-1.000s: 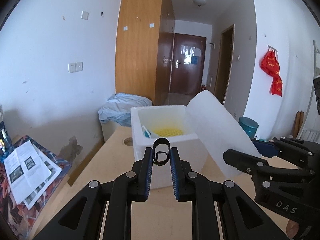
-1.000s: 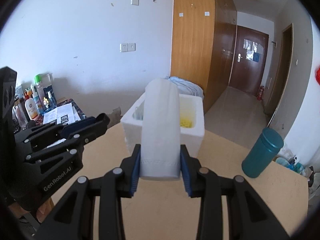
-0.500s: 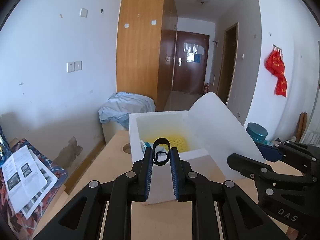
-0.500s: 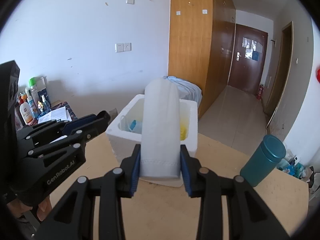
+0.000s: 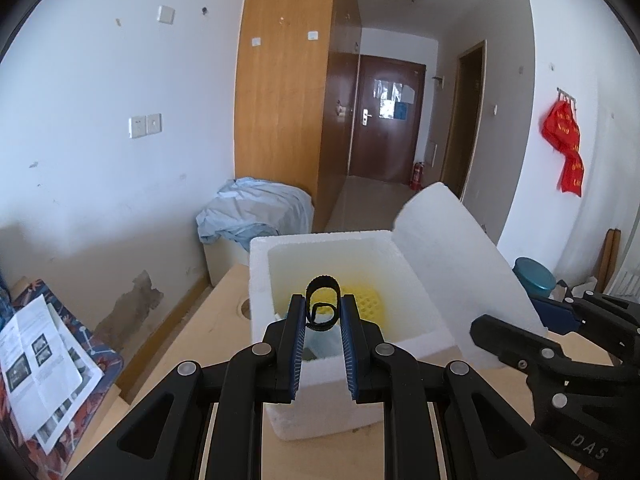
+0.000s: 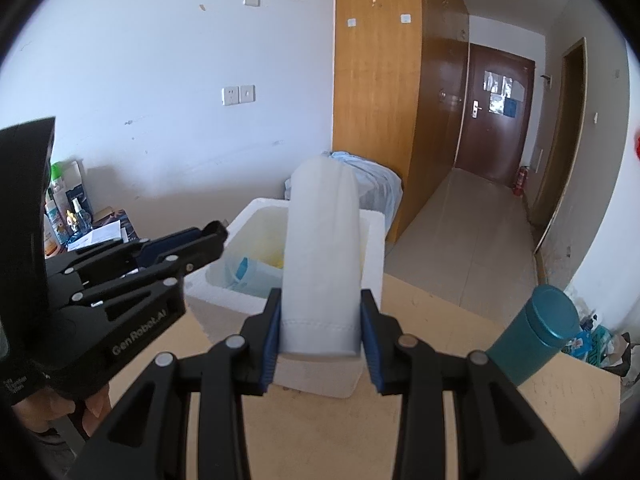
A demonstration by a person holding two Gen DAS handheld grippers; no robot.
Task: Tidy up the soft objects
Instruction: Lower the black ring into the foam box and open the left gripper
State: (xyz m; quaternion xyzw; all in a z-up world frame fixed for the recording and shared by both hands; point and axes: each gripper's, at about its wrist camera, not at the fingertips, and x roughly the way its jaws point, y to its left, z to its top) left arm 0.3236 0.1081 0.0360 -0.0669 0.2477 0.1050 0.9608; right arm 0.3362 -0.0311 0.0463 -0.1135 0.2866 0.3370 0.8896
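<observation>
Left tool [image 5: 323, 312] pinches springy black loop [image 5: 322, 294]; right tool [image 6: 320, 310] squeezes soft, light white roll [image 6: 322, 264] mid-body, near foam box [image 5: 320, 240].

The foam box [image 5: 400, 344] is white, its inside tinted pale yellow around a yellow dimpled patch [image 5: 366, 304]. Both tongs are black with blue ribbed pads — the left tongs [image 5: 322, 312] grip a black coiled strap [image 5: 322, 306], the right tongs [image 6: 320, 322] a white folded cloth [image 6: 322, 264] with a stitched hem. The tabletop [image 6: 540, 412] is pale tan wood. Beside it stands a teal canister [image 6: 536, 332]. A red banner [image 5: 566, 142] with gold lettering hangs on the white wall [image 5: 100, 184] — the wardrobe [image 5: 286, 100] is honey-brown.
</observation>
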